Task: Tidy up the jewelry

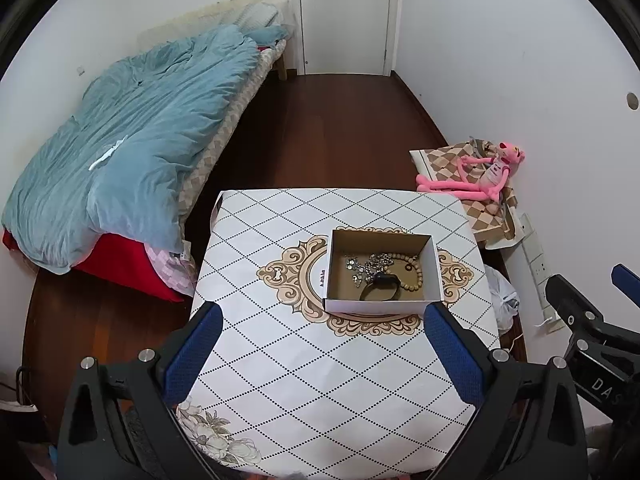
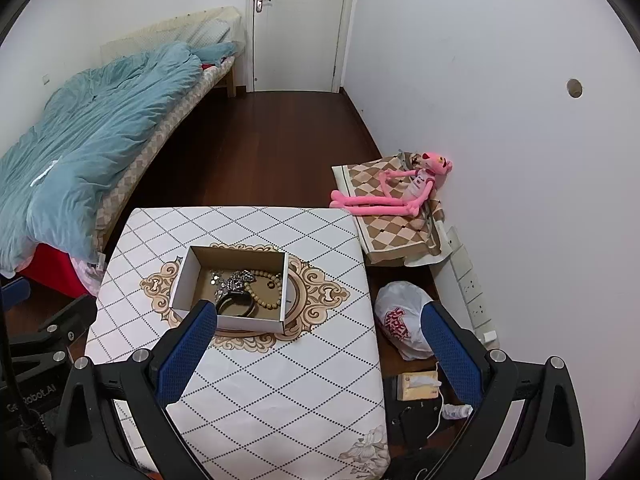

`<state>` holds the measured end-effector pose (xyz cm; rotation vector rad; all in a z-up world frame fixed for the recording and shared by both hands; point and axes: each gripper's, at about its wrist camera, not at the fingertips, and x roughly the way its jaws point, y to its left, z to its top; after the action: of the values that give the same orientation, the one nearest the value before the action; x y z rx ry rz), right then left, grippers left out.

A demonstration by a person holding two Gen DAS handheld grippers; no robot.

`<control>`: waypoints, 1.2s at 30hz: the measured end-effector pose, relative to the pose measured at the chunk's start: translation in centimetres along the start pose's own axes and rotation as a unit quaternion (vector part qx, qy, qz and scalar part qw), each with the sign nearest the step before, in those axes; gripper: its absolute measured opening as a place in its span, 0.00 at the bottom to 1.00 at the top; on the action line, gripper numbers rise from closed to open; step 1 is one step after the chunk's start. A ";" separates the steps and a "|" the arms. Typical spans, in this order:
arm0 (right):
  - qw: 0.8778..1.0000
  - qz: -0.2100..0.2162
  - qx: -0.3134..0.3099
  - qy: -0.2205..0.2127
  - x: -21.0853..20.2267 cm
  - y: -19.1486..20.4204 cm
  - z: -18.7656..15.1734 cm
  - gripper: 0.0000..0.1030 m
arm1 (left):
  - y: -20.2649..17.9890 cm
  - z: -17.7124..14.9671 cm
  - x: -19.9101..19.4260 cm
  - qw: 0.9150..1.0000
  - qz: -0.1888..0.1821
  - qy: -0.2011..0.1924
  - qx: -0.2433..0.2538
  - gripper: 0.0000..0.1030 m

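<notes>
An open cardboard box (image 1: 434,268) (image 2: 182,280) sits mid-table on the patterned cloth. Inside lie a wooden bead bracelet (image 1: 416,276) (image 2: 272,294), a silver chain necklace (image 1: 370,266) (image 2: 234,280) and a black band (image 1: 380,290) (image 2: 236,304). My left gripper (image 1: 322,316) is open, held above the table in front of the box with nothing between its blue pads. My right gripper (image 2: 320,316) is open too, hovering over the table's right part, its left fingertip (image 2: 200,320) overlapping the box's near wall in view. The right gripper also shows at the left wrist view's right edge (image 1: 600,320).
A small table (image 1: 280,360) (image 2: 280,380) with a diamond-pattern cloth stands on a dark wood floor. A bed with a blue duvet (image 1: 132,128) lies at left. A pink plush toy (image 2: 400,192), a white plastic bag (image 2: 404,316) and a tissue box (image 2: 418,386) are at right by the wall.
</notes>
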<state>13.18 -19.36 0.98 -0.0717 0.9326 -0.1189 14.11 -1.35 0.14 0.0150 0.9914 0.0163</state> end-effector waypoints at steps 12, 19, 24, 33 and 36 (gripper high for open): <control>1.000 -0.001 -0.006 0.004 0.5 0.3 -0.4 1.00 | 0.2 -0.1 0.5 1.000 0.000 0.006 0.001 0.99; 1.000 -0.002 -0.006 0.004 0.5 0.2 -0.4 1.00 | 0.4 -0.3 0.6 1.000 0.001 0.008 0.001 0.99; 1.000 -0.002 -0.007 0.005 0.6 0.2 -0.4 1.00 | 0.4 -0.3 0.5 1.000 0.004 0.005 0.000 0.99; 1.000 -0.003 -0.009 0.011 0.9 0.2 -0.5 1.00 | 0.3 -0.2 0.6 1.000 0.006 0.007 0.000 0.99; 1.000 -0.003 -0.009 0.012 0.9 0.3 -0.5 1.00 | 0.3 -0.2 0.6 1.000 0.007 0.007 0.000 0.99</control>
<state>13.34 -19.21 -0.10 -0.0898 0.9582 -0.1165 14.30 -1.02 -0.46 0.0208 1.0059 0.0287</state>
